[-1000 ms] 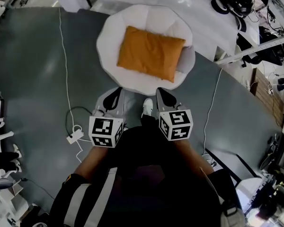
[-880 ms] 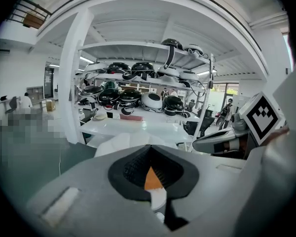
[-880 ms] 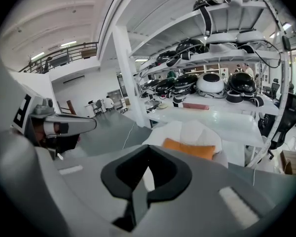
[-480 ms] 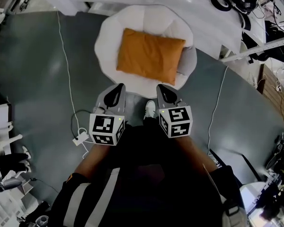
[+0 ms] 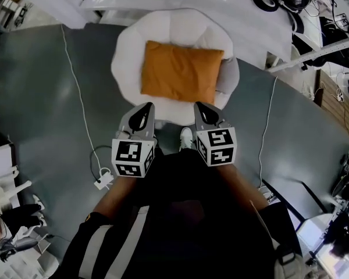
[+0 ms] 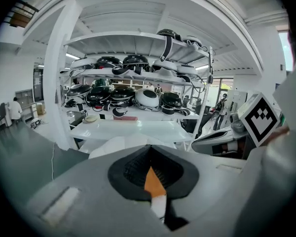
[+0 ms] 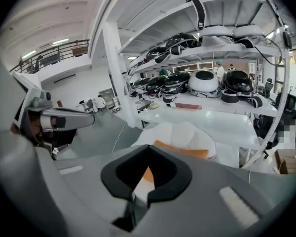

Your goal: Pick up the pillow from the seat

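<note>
On seat (image 5: 180,27), pillow (image 5: 180,73) looks nearer vs. before.

The pillow (image 5: 180,71) is orange cloth, matt, with soft creases near its corners. Under it the seat (image 5: 128,45) is white padded upholstery, quilted into plump segments — smooth, with no shine. The floor (image 5: 46,97) is a smooth grey coating with a faint sheen. The left gripper (image 5: 143,114) and right gripper (image 5: 205,114) have pale grey matt plastic shells; the left one's pads (image 6: 133,168) are black, finely ribbed and rubber-like. Their marker cubes (image 5: 132,157) carry flat matt black-and-white print. The table (image 6: 133,131) top is glossy white — the helmets (image 6: 121,94) behind it are shiny hard shells.
</note>
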The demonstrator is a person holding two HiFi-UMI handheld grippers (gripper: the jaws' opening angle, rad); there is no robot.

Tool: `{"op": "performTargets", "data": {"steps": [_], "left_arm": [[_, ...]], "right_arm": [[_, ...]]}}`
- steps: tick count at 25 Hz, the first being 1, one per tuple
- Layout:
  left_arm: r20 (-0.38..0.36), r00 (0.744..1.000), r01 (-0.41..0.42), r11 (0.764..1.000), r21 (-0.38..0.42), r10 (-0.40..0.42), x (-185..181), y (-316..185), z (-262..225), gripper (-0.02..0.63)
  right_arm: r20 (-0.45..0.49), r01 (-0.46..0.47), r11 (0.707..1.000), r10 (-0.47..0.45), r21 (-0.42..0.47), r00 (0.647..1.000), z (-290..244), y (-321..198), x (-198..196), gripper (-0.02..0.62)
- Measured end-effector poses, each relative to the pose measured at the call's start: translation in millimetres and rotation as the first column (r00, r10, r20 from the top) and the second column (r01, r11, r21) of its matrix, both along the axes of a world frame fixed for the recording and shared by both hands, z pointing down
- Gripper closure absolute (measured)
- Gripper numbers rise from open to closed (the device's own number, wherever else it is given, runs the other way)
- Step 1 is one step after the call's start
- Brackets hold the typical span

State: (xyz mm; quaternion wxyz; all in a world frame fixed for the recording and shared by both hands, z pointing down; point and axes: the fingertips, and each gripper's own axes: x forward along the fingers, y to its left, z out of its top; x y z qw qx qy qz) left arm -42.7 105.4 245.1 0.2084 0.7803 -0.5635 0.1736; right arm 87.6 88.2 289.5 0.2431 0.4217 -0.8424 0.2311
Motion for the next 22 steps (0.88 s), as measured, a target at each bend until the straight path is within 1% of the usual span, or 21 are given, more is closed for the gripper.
{"op": "performTargets", "data": {"steps": [5,10,17,22], "left_arm": [[-0.021,0.996,-0.084,0.996,-0.005,0.084,-19,-30,10,0.603],[-0.026,0.986,-0.167,0.986,-0.022,0.166,-42,-63,25,0.603],[-0.049,0.964,-0.264,0.962,-0.069,0.261,-64,-91,56,0.603],[-0.068,0.952,-0.305,0.945,-0.118,0.299,-75,-103,89,0.603]], "right_arm": [[-0.031,-0.100,0.995,0.099,-0.023,0.995,11,-18,-13,0.592],[-0.074,-0.180,0.983,0.176,-0.044,0.982,25,-37,-32,0.592],[-0.139,-0.289,0.954,0.276,-0.084,0.951,53,-48,-39,0.592],[-0.202,-0.360,0.927,0.334,-0.105,0.920,82,-60,-33,0.592]]}}
